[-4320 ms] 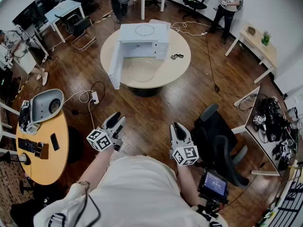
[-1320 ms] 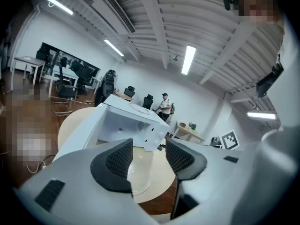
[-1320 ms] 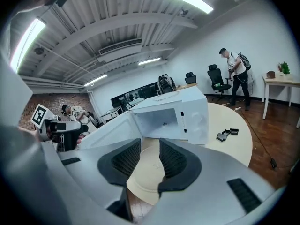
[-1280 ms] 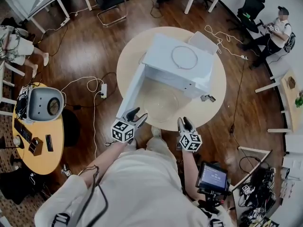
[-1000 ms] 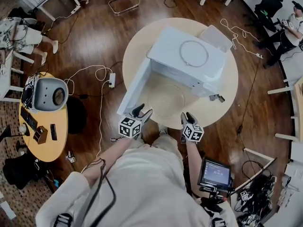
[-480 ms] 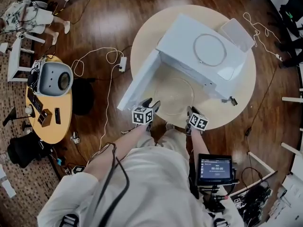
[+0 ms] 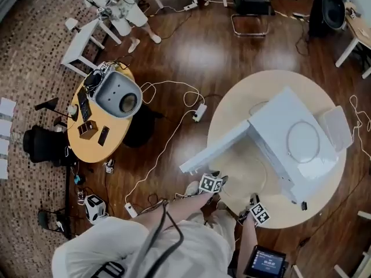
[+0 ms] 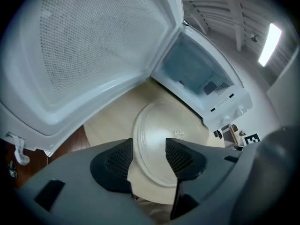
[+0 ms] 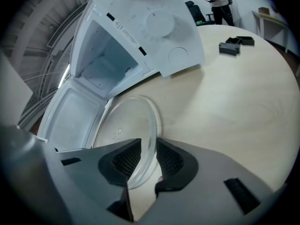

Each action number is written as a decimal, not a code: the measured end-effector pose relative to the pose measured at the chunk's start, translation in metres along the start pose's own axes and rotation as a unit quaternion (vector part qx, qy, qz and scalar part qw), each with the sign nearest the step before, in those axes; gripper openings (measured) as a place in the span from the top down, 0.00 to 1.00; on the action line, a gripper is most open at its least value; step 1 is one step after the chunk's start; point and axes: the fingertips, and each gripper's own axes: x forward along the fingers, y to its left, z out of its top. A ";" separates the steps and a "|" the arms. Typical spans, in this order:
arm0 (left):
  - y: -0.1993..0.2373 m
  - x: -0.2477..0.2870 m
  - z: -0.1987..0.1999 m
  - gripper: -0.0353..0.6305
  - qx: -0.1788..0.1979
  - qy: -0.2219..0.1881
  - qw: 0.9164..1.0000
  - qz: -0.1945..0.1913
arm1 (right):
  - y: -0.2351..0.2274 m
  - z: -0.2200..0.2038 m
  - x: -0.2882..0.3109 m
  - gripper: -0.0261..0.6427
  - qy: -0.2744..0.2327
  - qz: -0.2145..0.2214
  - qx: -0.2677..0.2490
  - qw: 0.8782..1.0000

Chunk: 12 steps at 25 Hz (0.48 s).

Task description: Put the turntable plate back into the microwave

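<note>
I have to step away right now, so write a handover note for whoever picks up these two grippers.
Left gripper: tongs open, straddling the turntable plate rim, not gripping.
Right gripper: tongs pinched on the plate's rim.
The plate lies on the round table in front of the microwave, whose door stands open.
Done: both grippers are at the plate.
Left to do: close the left tongs, lift, slide the plate in.

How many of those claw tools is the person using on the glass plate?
2. The left gripper straddles the near rim of the glass plate, jaws apart; the right gripper grips the same rim further right. Neither is hidden.
</note>
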 end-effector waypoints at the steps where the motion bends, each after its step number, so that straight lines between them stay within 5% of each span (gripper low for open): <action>1: -0.002 0.003 -0.003 0.63 0.002 0.008 1.000 -0.002 | -0.001 0.001 0.001 0.81 -0.001 -0.001 0.009 1.000; 12: -0.016 0.018 -0.026 0.64 -0.029 0.044 0.998 -0.024 | -0.003 0.007 0.009 0.87 0.002 0.022 0.116 0.993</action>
